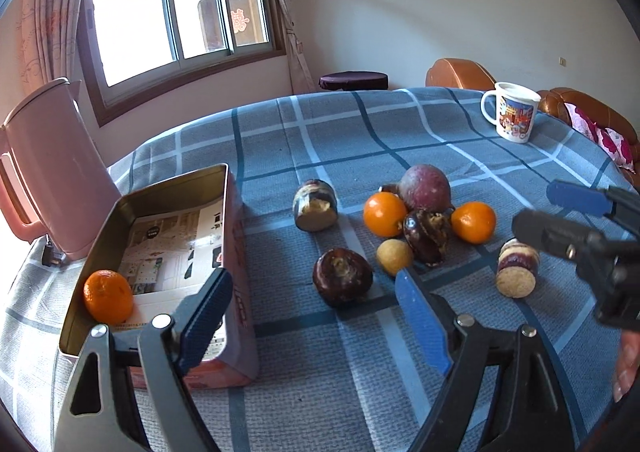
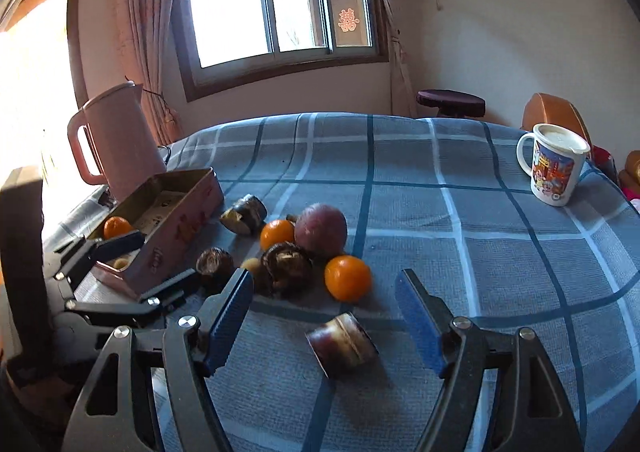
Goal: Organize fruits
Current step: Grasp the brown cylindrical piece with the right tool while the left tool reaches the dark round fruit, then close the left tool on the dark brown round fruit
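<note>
An open pink tin box (image 1: 236, 236) stands at the left with one orange (image 1: 108, 300) inside. My left gripper (image 1: 313, 276) is open beside it, above a dark water chestnut (image 1: 342, 276). Further back lie two oranges (image 1: 384, 214), a purple round fruit (image 1: 424, 188), a second chestnut (image 1: 426, 232), a small yellow fruit (image 1: 394, 256) and a sugarcane piece (image 1: 316, 205). My right gripper (image 2: 324, 279) is open low over the cloth. Another sugarcane piece (image 2: 342, 344) lies between its fingers, untouched by the pads. The left gripper (image 2: 166, 257) shows by the tin box (image 2: 180, 228).
A pink kettle (image 1: 52, 172) stands behind the tin at the left table edge. A printed mug (image 1: 514, 116) sits at the far right edge. The blue checked tablecloth (image 1: 360, 140) covers the round table. A stool and an orange sofa stand beyond it.
</note>
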`<move>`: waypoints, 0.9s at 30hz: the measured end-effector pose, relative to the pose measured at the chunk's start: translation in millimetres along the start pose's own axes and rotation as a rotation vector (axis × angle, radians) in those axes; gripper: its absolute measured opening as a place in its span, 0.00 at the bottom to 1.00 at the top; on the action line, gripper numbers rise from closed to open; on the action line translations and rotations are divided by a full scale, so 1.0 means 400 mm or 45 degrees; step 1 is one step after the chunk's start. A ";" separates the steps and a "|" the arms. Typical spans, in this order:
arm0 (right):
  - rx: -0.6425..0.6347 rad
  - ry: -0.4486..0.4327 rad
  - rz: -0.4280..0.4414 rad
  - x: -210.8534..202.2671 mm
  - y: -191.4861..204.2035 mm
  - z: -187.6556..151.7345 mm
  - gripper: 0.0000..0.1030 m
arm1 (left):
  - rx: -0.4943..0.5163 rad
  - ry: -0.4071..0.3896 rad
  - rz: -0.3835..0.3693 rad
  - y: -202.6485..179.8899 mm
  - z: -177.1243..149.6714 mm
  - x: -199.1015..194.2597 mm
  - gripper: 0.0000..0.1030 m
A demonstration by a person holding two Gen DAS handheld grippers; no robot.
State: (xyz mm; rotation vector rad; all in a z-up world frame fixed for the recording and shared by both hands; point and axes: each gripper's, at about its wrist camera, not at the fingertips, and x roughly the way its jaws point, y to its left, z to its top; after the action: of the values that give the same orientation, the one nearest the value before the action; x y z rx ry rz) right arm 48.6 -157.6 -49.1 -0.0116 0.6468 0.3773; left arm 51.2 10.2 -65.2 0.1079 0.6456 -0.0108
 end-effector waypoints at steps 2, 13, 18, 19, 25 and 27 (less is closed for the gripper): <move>0.032 0.019 -0.002 0.005 -0.020 -0.027 0.72 | 0.004 -0.005 -0.005 0.000 -0.003 -0.007 0.83; 0.032 0.119 0.043 0.036 -0.039 -0.044 0.59 | 0.064 0.164 -0.083 -0.037 0.005 0.066 0.59; 0.018 0.199 0.068 0.064 -0.033 -0.047 0.46 | 0.055 0.200 -0.096 -0.032 0.014 0.092 0.51; 0.018 0.198 0.072 0.063 -0.033 -0.048 0.46 | 0.056 0.201 -0.098 -0.033 0.014 0.094 0.51; 0.005 0.201 0.067 0.063 -0.029 -0.047 0.45 | 0.069 0.204 -0.099 -0.037 0.020 0.102 0.50; 0.016 0.202 0.073 0.063 -0.033 -0.046 0.45 | 0.072 0.209 -0.084 -0.034 0.030 0.115 0.50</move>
State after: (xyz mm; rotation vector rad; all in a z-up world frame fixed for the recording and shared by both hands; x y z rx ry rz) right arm 60.8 -163.6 -80.3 -0.0113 0.8076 0.4306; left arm 94.5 -3.5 -84.8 0.1434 0.8126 -0.0848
